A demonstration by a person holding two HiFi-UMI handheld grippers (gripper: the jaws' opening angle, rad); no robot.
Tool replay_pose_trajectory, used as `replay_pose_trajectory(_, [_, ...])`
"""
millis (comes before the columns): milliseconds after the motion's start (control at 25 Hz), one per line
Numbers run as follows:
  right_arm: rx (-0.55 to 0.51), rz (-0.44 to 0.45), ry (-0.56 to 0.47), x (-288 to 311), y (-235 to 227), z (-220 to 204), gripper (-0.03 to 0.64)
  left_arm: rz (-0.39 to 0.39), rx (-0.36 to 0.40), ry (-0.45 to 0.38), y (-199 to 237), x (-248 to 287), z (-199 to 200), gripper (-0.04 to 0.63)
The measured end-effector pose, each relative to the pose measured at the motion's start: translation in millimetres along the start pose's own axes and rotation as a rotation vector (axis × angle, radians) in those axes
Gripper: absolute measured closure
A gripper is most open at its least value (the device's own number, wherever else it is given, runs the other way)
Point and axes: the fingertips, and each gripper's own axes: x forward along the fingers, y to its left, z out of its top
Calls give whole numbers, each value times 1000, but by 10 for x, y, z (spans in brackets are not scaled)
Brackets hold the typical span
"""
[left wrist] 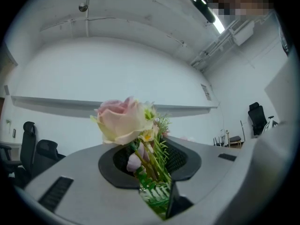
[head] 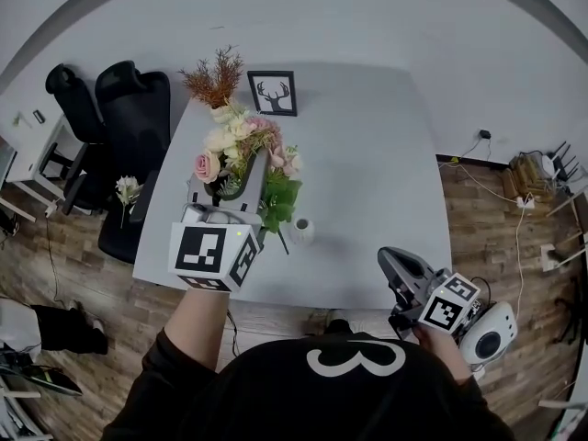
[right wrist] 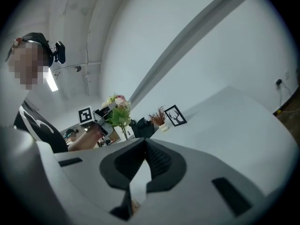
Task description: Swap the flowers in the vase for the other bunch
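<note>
While the left gripper (head: 246, 180) clamped the bouquet (head: 241, 147) clear of the vase (head: 300, 231), the right gripper (head: 401, 266) sat closed, empty. Removal appeared done; next, the bouquet needed laying beside the vase.

A white rectangular table (head: 386, 173) stands against a pale grey wall (head: 367, 16) on a brown wood-plank floor (head: 501, 246). Two black office chairs (head: 129, 118) sit at its left side (the nearer one just beside the edge). At the far edge stand a black-framed deer-head picture (head: 272, 93) and a rust-brown dried sprig (head: 214, 76). Cables (head: 519, 205) trail over the floor at right. A white strip light (left wrist: 206, 11) glows overhead.
</note>
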Motion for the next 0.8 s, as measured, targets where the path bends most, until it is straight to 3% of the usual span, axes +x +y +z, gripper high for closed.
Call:
replay_pose_trajectory(440, [34, -61, -35, -253, -246, 11, 609, -10, 74, -112, -296, 285, 181, 468])
replay_pose_trajectory(800, [60, -104, -35, -375, -452, -20, 608, -11, 106, -87, -379, 507, -244, 468])
